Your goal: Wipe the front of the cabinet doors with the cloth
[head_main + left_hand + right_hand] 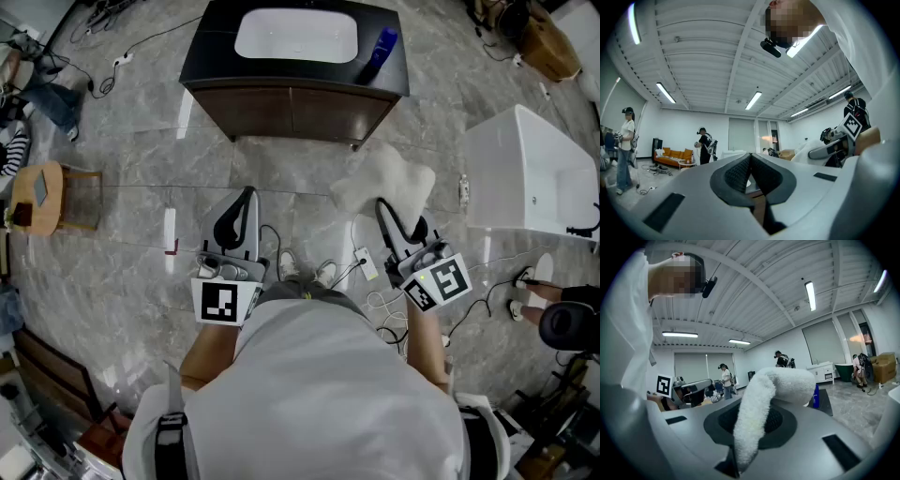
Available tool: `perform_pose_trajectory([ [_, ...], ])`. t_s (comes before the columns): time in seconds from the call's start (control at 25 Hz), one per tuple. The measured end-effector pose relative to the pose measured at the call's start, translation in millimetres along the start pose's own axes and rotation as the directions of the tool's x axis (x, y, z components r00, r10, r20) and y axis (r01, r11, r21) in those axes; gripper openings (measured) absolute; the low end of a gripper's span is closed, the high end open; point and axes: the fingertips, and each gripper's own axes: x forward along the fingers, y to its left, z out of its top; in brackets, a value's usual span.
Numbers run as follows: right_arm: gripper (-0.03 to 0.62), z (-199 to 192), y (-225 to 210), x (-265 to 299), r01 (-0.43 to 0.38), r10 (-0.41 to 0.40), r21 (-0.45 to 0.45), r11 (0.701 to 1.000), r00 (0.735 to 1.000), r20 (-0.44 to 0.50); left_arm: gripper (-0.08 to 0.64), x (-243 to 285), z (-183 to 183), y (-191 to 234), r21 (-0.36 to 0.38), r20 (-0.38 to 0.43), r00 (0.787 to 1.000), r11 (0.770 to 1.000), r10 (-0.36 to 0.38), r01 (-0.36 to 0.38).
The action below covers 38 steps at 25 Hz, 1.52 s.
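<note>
The right gripper's (752,422) fingers (778,421) are clamped on the white fluffy cloth (761,408). It rises from between the pads and flops forward past their tips. The grip looks to be near one edge, probably so a loose, broad fold leads the way and can be pressed flat against a door. The left gripper's (750,165) fingers (735,174) are pressed together with nothing between them. It is held level beside the right one and seems idle, since one tool is enough for wiping. Ahead of both sets of fingertips stand the dark wooden cabinet doors (292,114). The cloth's far end reaches toward their right-hand corner, but I judge it is not yet touching the wood, so the wipe has not begun. Beyond the doors, on the cabinet top, are a white basin (295,36) and a blue bottle (380,52). Grey tiled floor (141,159) lies below the fingers.
</note>
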Motion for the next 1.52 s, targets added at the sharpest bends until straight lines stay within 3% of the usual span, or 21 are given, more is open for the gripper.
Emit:
perform_pose_trajectory([
  [0.12,0.069,6.0,-0.5,-15.6,0.022,-0.022,-0.057,0.998,1.000,0.002,0.018,-13.1,3.8,-20.0,0.037,-0.013,0.999,0.999,-0.031,0.031],
  [0.56,0.069,6.1,17.6,-37.5,-0.006,0.006,-0.043,0.999,1.000,0.018,0.018,-39.4,10.9,-34.3,0.034,-0.024,1.000,0.999,0.007,-0.007],
  [0.76,0.069,-4.8,23.1,-44.7,-0.070,0.070,-0.071,0.995,0.998,0.004,0.018,-33.7,1.5,-57.6,0.049,-0.038,0.999,0.999,0.021,-0.019],
  [0.92,0.069,-26.8,18.0,-34.9,-0.131,0.130,-0.036,0.991,0.991,-0.023,0.018,-32.6,-8.1,-64.1,0.079,-0.060,0.997,0.996,0.045,-0.041],
  [1.08,0.069,-43.8,17.1,-8.6,-0.176,0.178,0.066,0.982,0.983,-0.031,0.018,-32.5,-29.3,-39.6,0.054,-0.096,0.992,0.996,0.081,-0.076],
  [1.28,0.069,-44.7,1.6,43.2,-0.175,0.176,0.027,0.984,0.981,-0.078,0.018,6.9,-56.8,1.3,0.011,-0.103,0.992,0.997,0.076,-0.076],
  [1.52,0.069,-24.5,-29.8,128.9,-0.163,0.162,0.006,0.987,0.978,-0.133,0.018,100.5,-67.5,71.1,-0.007,-0.089,0.996,1.000,0.015,-0.016],
])
